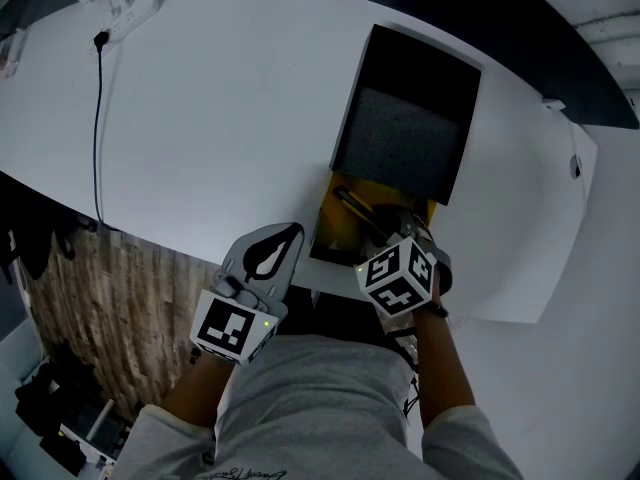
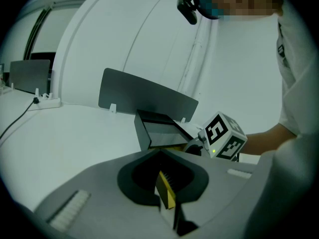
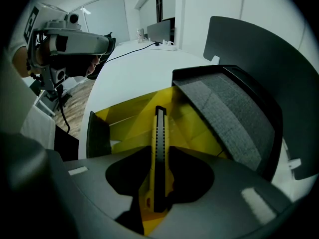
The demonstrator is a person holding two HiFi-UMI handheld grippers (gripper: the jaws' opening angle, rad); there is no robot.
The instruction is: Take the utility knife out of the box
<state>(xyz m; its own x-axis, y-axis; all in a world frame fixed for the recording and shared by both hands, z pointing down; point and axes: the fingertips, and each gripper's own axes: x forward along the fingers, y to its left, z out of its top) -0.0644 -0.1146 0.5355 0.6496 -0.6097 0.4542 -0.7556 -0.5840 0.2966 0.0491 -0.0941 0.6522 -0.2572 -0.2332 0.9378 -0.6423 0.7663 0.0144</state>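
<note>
A box with a yellow inside (image 1: 345,230) and a raised black lid lined with grey foam (image 1: 408,133) stands at the near edge of the white table (image 1: 220,118). In it lies the yellow and black utility knife (image 3: 159,133), which also shows in the head view (image 1: 356,206). My right gripper (image 3: 159,156) points steeply down into the box, and its jaws are shut on the knife's handle end. The blade end sticks out ahead over the yellow floor. My left gripper (image 1: 293,232) rests at the table's edge left of the box, shut and empty. From it I see the box (image 2: 155,129).
A black cable (image 1: 98,118) runs across the table's left part to a power strip (image 1: 125,8) at the back. A grey panel (image 2: 144,96) stands behind the box. Wooden floor (image 1: 120,298) lies below the table's left edge.
</note>
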